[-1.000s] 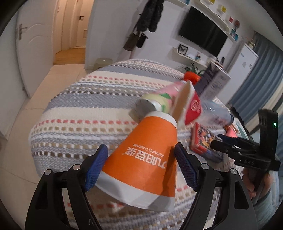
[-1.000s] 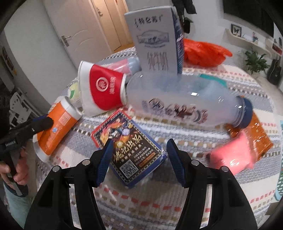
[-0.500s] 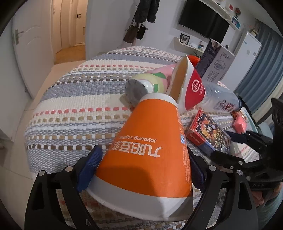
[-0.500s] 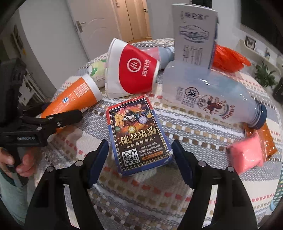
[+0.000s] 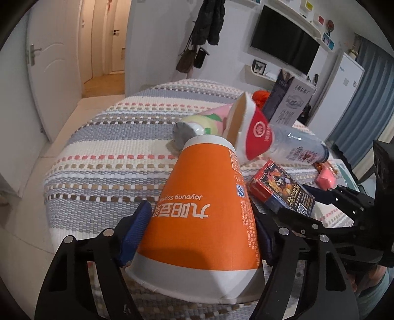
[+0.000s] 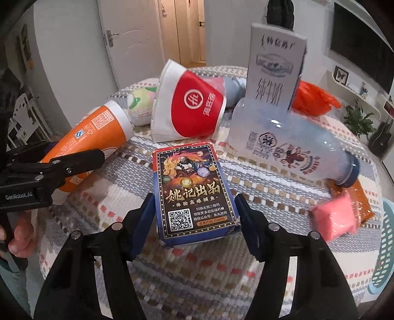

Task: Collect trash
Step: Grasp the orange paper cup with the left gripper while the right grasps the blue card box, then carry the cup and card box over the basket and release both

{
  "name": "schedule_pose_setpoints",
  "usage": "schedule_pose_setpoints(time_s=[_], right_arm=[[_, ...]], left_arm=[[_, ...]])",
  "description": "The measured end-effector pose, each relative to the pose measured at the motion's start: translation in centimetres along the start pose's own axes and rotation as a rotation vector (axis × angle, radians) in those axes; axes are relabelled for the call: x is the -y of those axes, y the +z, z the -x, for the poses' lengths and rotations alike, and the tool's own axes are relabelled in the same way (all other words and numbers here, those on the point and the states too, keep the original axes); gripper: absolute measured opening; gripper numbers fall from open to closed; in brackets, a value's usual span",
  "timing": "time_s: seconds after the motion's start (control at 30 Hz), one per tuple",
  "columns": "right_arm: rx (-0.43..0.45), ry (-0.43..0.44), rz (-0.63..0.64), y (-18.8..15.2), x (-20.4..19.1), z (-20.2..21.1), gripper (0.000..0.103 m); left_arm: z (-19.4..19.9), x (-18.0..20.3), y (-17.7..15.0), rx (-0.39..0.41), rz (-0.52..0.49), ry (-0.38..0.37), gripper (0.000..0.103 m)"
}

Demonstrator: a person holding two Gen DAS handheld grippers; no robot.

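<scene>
Orange cup [image 5: 202,216]: paper, lying on its side on the striped tablecloth [image 5: 110,152], rim toward the camera; reads "Joyoung soymilk" upside down over Chinese characters.
Left gripper [image 5: 197,236]: its blue pads flank the cup's wide end, the left pad touching the wall; the jaws have just been closing on it, though a firm pinch cannot be told.
Card box [image 6: 193,194]: blue, a dragon picture, gold Chinese writing and a QR code; lies flat near the table's near edge.
Right gripper [image 6: 194,219]: fingers spread either side of the box's near end, just beside it (contact unclear), having just been closing.
Red cup [image 6: 192,103]: white rim, round white logo, tipped over behind the box.
Clear bottle [image 6: 290,145]: on its side, right of the red cup, printed figures, blue cap.
Grey carton [image 6: 274,73]: upright behind the bottle, Chinese writing.
Right view only: pink packet [image 6: 332,216], teal basket [image 6: 384,248] at the far right, a hand [image 6: 19,233] on the left gripper's handle.
Left view only: wall television [image 5: 285,49], hanging coats [image 5: 209,22].
</scene>
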State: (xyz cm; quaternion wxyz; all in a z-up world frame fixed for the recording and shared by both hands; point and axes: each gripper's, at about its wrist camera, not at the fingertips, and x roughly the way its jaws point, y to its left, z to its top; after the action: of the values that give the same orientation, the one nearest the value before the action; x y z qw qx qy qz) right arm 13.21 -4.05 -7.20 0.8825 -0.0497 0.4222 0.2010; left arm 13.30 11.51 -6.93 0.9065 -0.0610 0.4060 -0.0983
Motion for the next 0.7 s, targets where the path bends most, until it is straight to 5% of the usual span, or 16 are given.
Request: schedule_pose_setpoints(time_s=[0.33,0.7], right_arm=[[0.139,-0.018,-0.069,-0.8,3.4,7.2,0.061],[0.303,-0.163,-0.200,-1.0,11.7,15.8,0.061]], left_arm=[[4.5,4.4,1.3,0.119,-0.055,-0.044,0.073],[5.9,13.4,5.0,0.197,-0.165,-0.149,0.073]])
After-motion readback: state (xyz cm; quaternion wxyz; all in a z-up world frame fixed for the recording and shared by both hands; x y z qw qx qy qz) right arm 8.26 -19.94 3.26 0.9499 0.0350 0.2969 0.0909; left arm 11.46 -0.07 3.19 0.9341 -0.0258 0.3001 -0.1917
